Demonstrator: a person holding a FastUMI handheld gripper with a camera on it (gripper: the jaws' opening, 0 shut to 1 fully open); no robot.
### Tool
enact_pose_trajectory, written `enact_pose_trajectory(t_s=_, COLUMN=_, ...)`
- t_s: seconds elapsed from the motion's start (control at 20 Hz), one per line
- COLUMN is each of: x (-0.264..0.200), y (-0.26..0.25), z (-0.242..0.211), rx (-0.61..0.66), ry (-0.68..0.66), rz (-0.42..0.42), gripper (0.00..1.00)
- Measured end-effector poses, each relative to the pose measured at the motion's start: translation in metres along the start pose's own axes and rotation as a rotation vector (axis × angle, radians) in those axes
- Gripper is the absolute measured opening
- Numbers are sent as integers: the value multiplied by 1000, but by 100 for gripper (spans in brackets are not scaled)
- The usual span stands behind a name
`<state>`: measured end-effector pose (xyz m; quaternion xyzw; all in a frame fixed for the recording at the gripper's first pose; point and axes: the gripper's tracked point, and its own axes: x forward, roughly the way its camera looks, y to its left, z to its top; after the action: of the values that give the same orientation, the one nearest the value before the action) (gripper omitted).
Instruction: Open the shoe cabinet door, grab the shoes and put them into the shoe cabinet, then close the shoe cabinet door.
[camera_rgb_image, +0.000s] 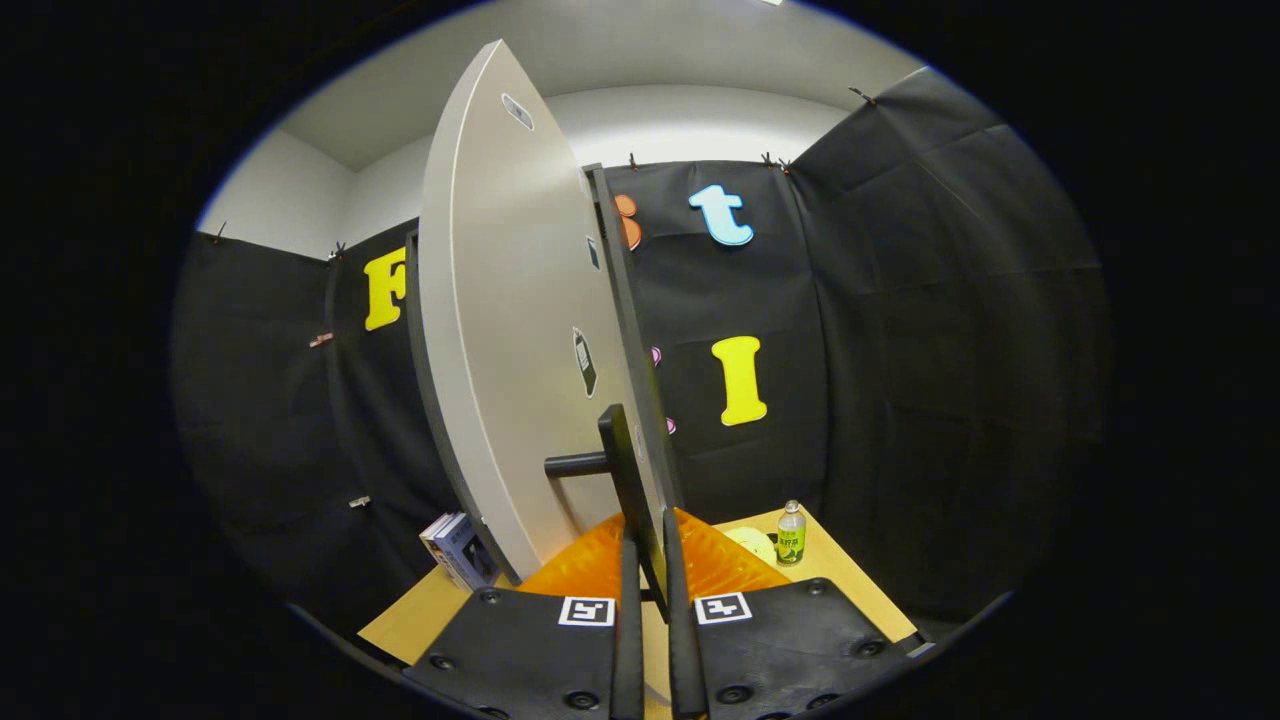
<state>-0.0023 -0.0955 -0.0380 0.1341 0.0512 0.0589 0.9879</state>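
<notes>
Fingers (628, 600) at bottom centre are pinching the dark handle (628, 470) of the cabinet door (510, 330), the gripper (645, 640) nearly closed on it. Door rises edge-on through the frame's centre. Bottle (791, 533) stands right on the table (850, 580); books (458, 548) lie lower left.

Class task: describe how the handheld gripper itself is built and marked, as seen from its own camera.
The gripper has two narrow, flat, parallel fingers running forward. Each grows from a broad black textured plate fixed with round screws. A square black-and-white marker tag sits on each plate near the fingers. No cables can be seen.
</notes>
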Motion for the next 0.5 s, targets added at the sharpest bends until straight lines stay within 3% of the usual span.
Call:
enact_pose_trajectory(t_s=0.25, x=-3, y=-4, z=1, rx=-28, ry=-3, rz=34, gripper=15)
enact_pose_trajectory(t_s=0.5, x=-8, y=-8, z=2, rx=-60, ry=-15, rz=-9, gripper=15)
